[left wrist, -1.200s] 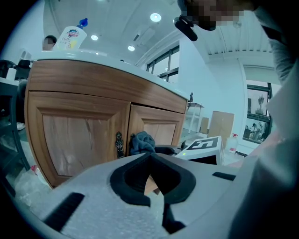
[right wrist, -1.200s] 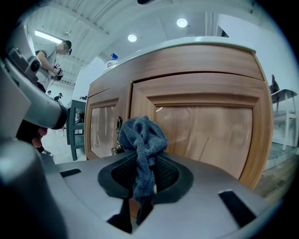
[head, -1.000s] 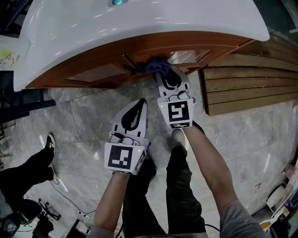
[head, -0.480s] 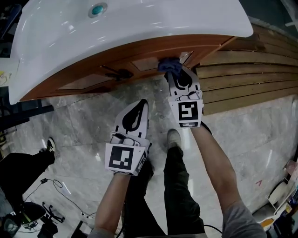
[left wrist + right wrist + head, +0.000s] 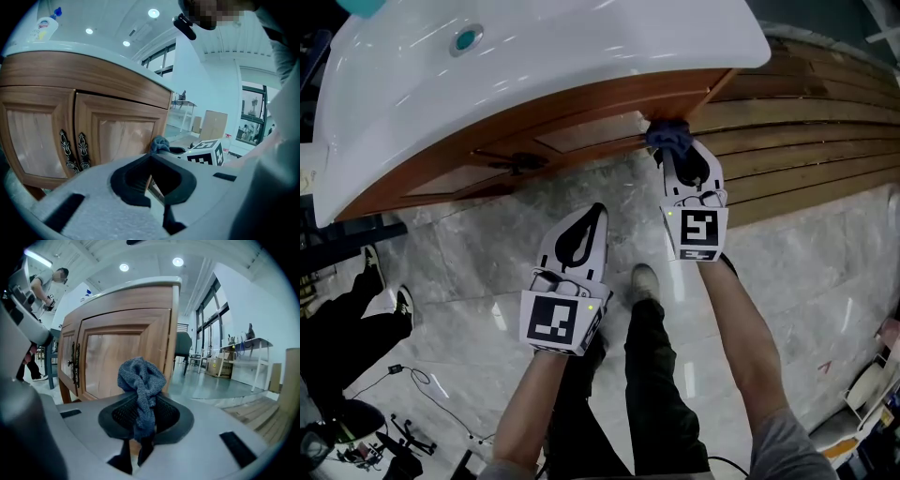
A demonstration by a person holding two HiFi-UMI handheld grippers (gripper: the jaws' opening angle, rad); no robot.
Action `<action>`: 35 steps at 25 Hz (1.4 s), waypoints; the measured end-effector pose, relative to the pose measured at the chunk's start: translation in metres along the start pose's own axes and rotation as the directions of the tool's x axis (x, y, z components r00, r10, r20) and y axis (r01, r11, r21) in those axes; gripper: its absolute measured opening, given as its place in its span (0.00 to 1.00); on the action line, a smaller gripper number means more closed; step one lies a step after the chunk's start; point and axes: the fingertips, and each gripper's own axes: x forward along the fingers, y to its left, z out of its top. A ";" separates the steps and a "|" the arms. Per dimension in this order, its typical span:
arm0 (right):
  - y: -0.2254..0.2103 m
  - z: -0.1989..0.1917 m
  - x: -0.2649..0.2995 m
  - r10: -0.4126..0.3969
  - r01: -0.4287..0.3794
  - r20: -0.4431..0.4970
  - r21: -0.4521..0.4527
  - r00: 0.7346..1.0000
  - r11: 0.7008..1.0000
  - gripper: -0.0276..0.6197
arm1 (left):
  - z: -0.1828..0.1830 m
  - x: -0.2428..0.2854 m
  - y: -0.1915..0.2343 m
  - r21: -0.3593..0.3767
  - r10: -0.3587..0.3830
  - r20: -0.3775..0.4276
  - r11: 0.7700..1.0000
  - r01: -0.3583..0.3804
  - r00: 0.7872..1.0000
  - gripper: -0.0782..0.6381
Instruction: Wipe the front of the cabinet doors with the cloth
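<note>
1. My right gripper [image 5: 678, 152] is clamped on the cloth [image 5: 668, 136]. In the right gripper view the two fingers [image 5: 123, 417] pinch a twisted strand of the blue-grey knit low down between them. The rest of it bunches up in a loose knot above the fingertips.
2. The cloth [image 5: 140, 380] stands in front of the right-hand cabinet door [image 5: 123, 357], near that door's outer frame and the cabinet's right corner.
3. From the head view, the bunch sits at the right end of the curved wooden front, just under the rim of the white sink top [image 5: 534, 56]. The gripper points straight at the wood.
4. In the left gripper view the cloth [image 5: 160, 144] appears to meet the cabinet's right corner. I cannot confirm how firmly it presses.
5. My left gripper [image 5: 594, 214] hangs back over the marble floor [image 5: 469, 253], well apart from the cabinet. Its fingers are together at the tips and hold nothing.
6. The left gripper view faces both doors, with the pair of dark ornate handles [image 5: 74, 150] at their meeting edges.
7. A bottle [image 5: 44, 26] stands on the sink top at the left.
8. Wooden boards [image 5: 806, 122] lie on the floor to the right of the cabinet.
</note>
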 end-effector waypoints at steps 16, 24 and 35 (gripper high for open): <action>0.042 0.031 -0.065 0.098 -0.098 -0.016 -0.011 0.995 0.995 0.16 | 0.022 -0.033 -0.005 -0.035 0.033 0.001 0.999 -0.033 0.999 0.12; 0.100 0.072 -0.111 0.147 -0.147 0.015 0.027 0.989 0.989 0.16 | 0.030 -0.077 0.004 -0.064 0.054 -0.005 0.996 -0.055 0.999 0.12; 0.146 0.080 -0.115 0.187 -0.187 0.006 0.015 0.982 0.982 0.16 | 0.022 -0.110 0.029 -0.099 0.096 -0.010 0.990 -0.097 0.995 0.12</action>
